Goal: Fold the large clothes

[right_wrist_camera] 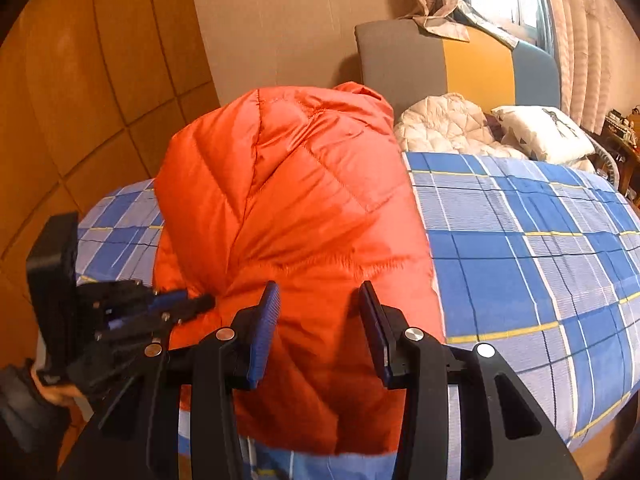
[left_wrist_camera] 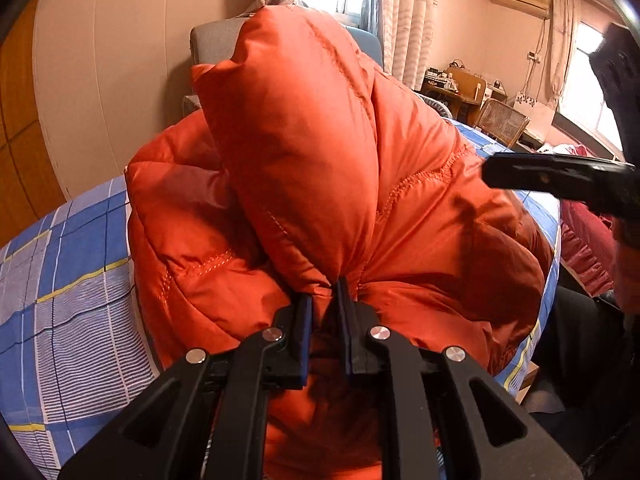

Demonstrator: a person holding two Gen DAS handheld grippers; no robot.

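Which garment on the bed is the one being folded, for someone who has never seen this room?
Start at the bed with the blue plaid sheet. Near its foot end lies a bulky orange quilted puffer jacket, pinched by the left hand-held gripper. The only other padded garment, the white quilted jacket, lies up by the headboard, untouched.

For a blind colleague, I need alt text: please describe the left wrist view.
The left hand-held gripper is shut on a bunched fold of an orange puffy jacket, which rises in a tall heap over a blue plaid bedsheet. The right hand-held gripper reaches in from the right edge, above the jacket.
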